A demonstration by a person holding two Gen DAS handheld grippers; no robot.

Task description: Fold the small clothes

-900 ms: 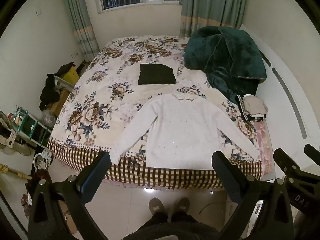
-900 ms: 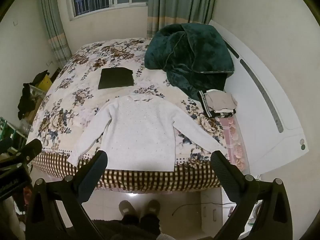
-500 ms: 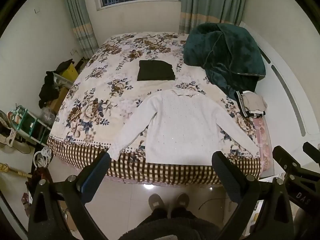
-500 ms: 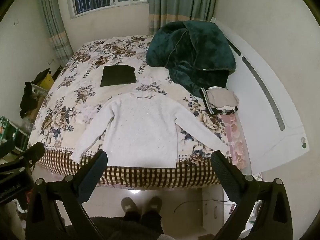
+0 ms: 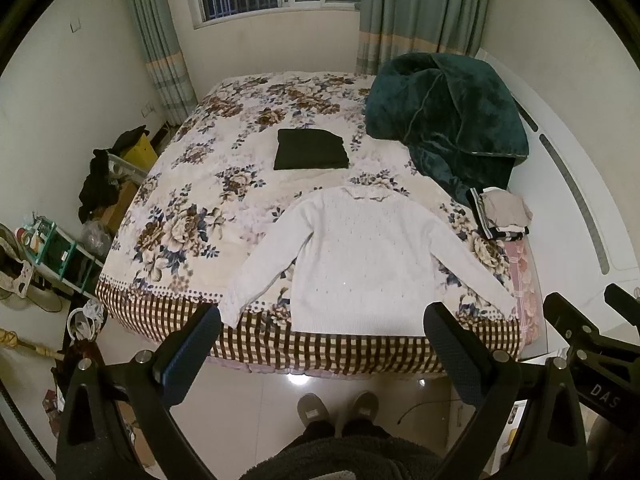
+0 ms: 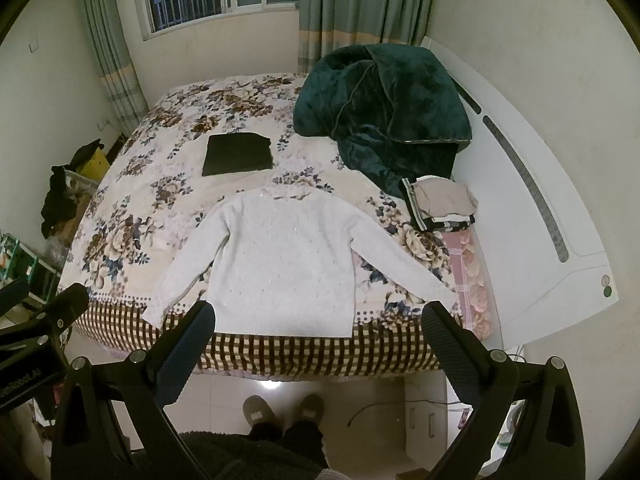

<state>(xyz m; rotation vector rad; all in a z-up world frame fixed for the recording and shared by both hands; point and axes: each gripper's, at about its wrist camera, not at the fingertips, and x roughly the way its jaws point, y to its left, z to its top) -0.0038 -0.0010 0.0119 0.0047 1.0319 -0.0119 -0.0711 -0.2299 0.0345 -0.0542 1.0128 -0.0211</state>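
A white knitted sweater point(image 5: 362, 264) lies flat on the floral bedspread point(image 5: 192, 216), hem at the near bed edge, both sleeves spread out. It also shows in the right wrist view point(image 6: 280, 256). A folded dark garment point(image 5: 310, 155) lies farther back on the bed, also seen in the right wrist view point(image 6: 238, 153). My left gripper point(image 5: 324, 340) is open and empty, held high above the floor in front of the bed. My right gripper point(image 6: 320, 338) is open and empty too, beside the left one.
A dark green blanket point(image 5: 444, 120) is heaped at the bed's right rear. A small stack of folded clothes point(image 5: 502, 216) sits by the right edge. A white headboard point(image 6: 532, 200) runs along the right. Shelves and clutter point(image 5: 52, 248) stand left. The person's slippers point(image 5: 338, 408) are on the tiled floor.
Both grippers have drawn back and risen a little, so the bed and sweater appear slightly farther away. Nothing on the bed has moved.
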